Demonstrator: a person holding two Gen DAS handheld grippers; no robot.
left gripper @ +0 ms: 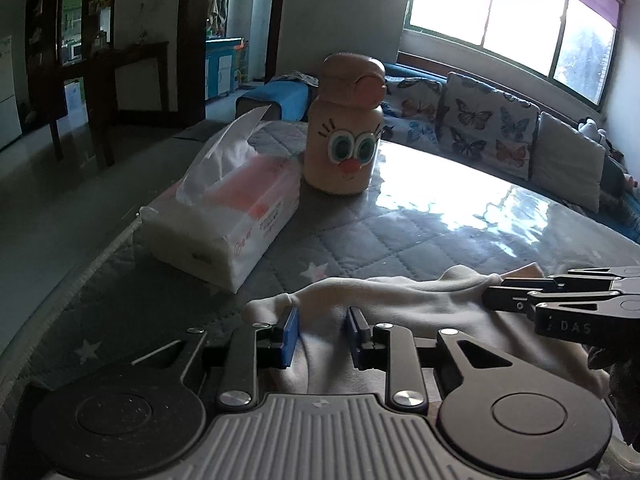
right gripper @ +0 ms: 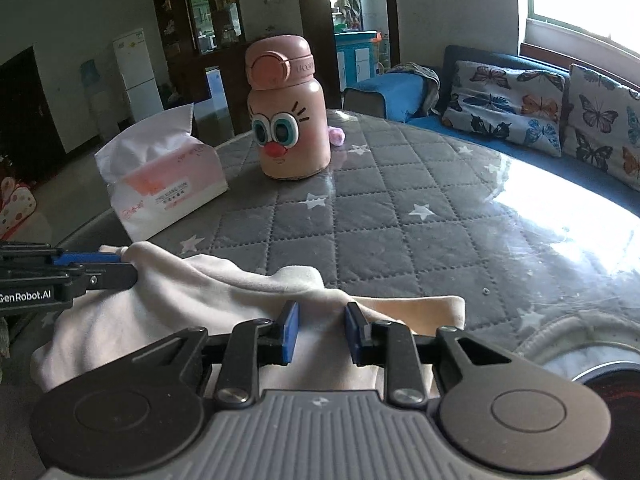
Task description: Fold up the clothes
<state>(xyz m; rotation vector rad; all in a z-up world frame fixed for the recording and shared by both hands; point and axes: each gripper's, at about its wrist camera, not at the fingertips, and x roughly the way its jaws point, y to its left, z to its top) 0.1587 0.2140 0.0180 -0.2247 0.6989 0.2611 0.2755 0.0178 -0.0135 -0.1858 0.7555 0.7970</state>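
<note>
Step in hand: early in the fold, by the look of it; pale garment point(right gripper: 168, 304) lying rumpled and only partly doubled at the near edge of the quilted surface point(right gripper: 400, 208), both tools at its far hem.
Garment: cream, soft, bunched into ridges; one corner drawn up to a small point at the left gripper point(left gripper: 322, 334), another edge reaching toward the right gripper point(right gripper: 321, 332).
Left fingers: spread in the left wrist view, blue pads point(left gripper: 291, 332) apart with cloth lying under and between them; from the right wrist view the same tool comes in side-on at the cloth's left corner, and whether that corner is pinched cannot be told from there.
Right fingers: spread as well, blue pads apart over a raised fold of cloth, nothing clamped between them.
Pose: both tools held low and nearly level just above the surface, pointing away from the body, side by side with the garment's width between them.
Next move, as a judgement: closing each pair of fingers on its corner, then lifting and carrying the hem over evenly so the fold lands flat.
Risk: uneven grip leaving one side slack and the fold skewed.
Neighbours: tissue pack point(left gripper: 224, 216) and pink bottle with a cartoon face point(left gripper: 346, 124) farther back on the surface, well apart from the cloth.
</note>
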